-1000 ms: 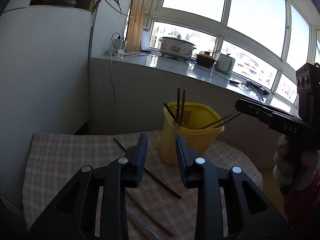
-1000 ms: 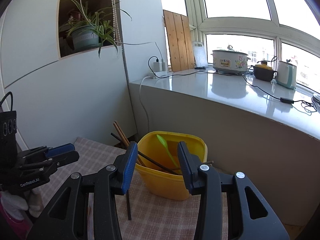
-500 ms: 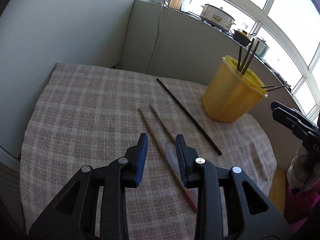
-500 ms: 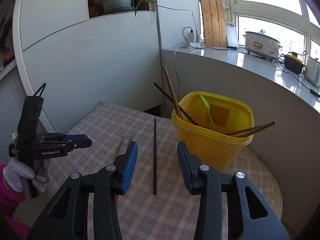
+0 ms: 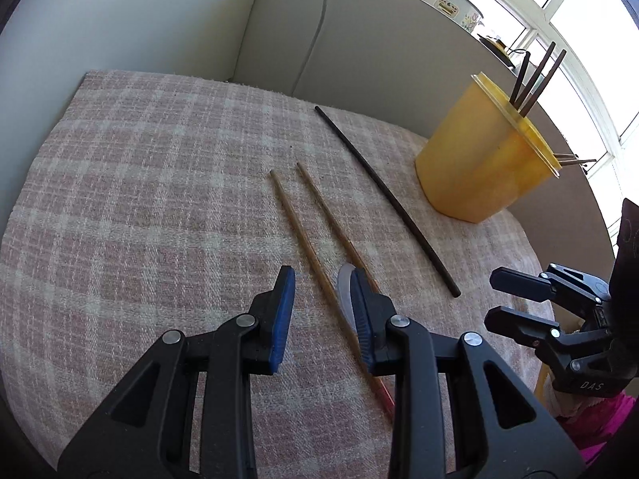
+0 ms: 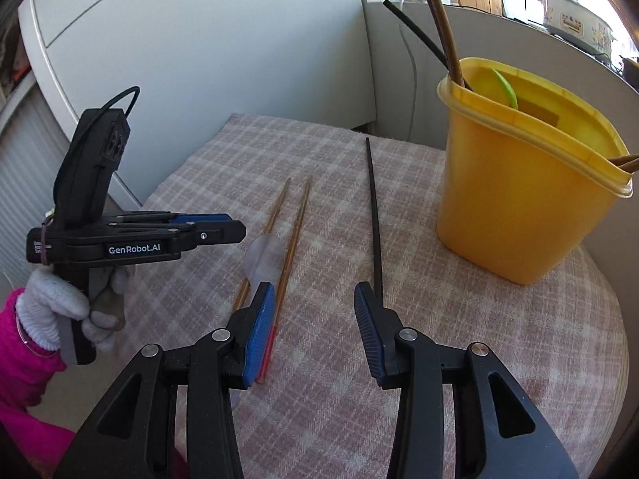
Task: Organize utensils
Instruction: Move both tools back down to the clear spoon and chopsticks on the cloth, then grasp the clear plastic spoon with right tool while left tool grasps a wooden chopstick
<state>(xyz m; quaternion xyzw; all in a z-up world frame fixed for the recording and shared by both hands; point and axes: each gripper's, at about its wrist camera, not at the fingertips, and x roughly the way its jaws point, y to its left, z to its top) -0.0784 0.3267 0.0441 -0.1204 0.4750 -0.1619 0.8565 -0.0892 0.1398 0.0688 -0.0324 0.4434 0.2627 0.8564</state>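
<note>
A: Left wrist view first. What's under it?
B: Left gripper (image 5: 321,295), black with blue pads, jaws apart, nothing between them but cloth. It hangs over the pink-and-cream checked cloth (image 5: 139,183) on the round counter. Two thin brown wooden chopsticks (image 5: 307,215) lie side by side just ahead; the nearer stretch of one passes under the right-hand finger. A small translucent plastic spoon (image 5: 344,291) lies against that finger.

A: Other utensils?
B: One long black chopstick (image 5: 387,199), flat, between the brown pair and the yellow plastic tub (image 5: 479,167). Dark sticks stand up out of the tub. Right gripper (image 5: 499,299) shows at the right edge, parted, empty.

A: Right wrist view?
B: Right gripper (image 6: 315,327) open wider, holding nothing. The black chopstick (image 6: 373,215) ends by its right finger; the brown pair (image 6: 293,223) and spoon (image 6: 263,257) sit at its left finger. Tub (image 6: 519,199) far right, a green spoon (image 6: 505,86) inside. Left gripper (image 6: 223,229) held by a white-gloved hand (image 6: 60,311), pink sleeve (image 6: 24,363).
</note>
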